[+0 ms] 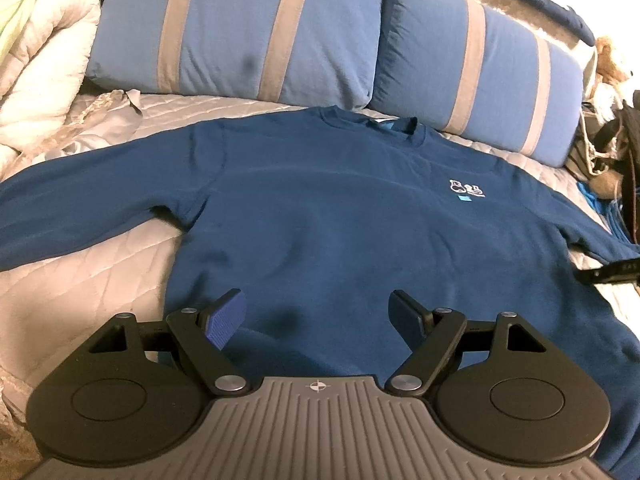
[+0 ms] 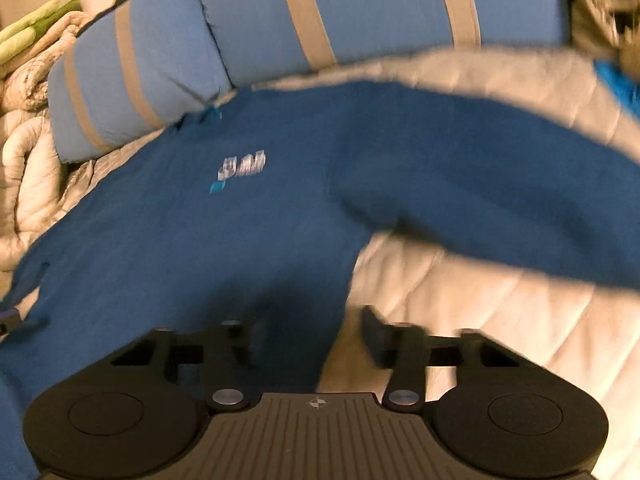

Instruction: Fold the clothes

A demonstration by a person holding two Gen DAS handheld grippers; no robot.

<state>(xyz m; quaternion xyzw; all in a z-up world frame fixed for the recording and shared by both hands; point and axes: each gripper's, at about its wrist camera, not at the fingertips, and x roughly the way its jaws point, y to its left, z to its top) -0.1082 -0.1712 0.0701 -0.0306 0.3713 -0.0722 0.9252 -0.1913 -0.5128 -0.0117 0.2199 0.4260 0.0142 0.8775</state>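
Sweatshirt [image 1: 320, 216] — navy, chest logo up — lies flat across the quilted bed [image 1: 88, 276], collar toward the two striped pillows [image 1: 240, 28] at the head edge, sleeves spread to either side. Our left gripper [image 1: 316, 316] hovers over the hem, fingers apart and empty; our right gripper [image 2: 308, 336], blurred, sits at the hem's side edge, fingers likewise apart. We judge the fold not yet begun — best pinch both hem corners evenly, then lift together. A crumpled duvet [image 1: 36, 60] crowds the bed's far corner.
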